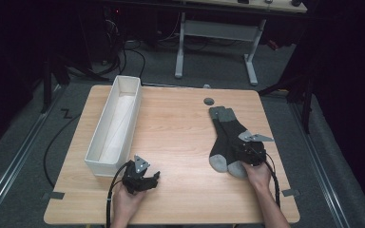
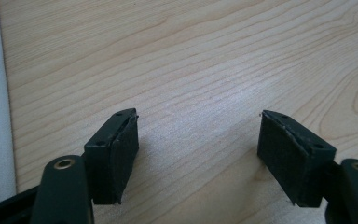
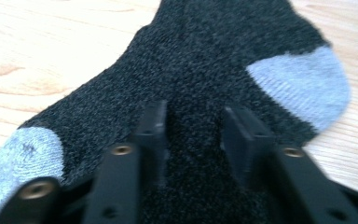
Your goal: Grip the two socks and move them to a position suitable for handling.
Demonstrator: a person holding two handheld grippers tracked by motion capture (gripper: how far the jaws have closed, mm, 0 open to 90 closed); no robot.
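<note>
Right gripper (image 3: 193,128), jaws narrowed, pinches knit dark sock (image 3: 205,60) with grey heel. Left gripper (image 2: 198,149) gapes empty over grained wood table (image 2: 191,56).

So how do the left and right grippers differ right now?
The left gripper has its fingers spread wide over bare table beside the white bin, with nothing between them. The right gripper has its fingers closer together, down on the dark socks, pinching up fabric. Both are black and hand-held.
</note>
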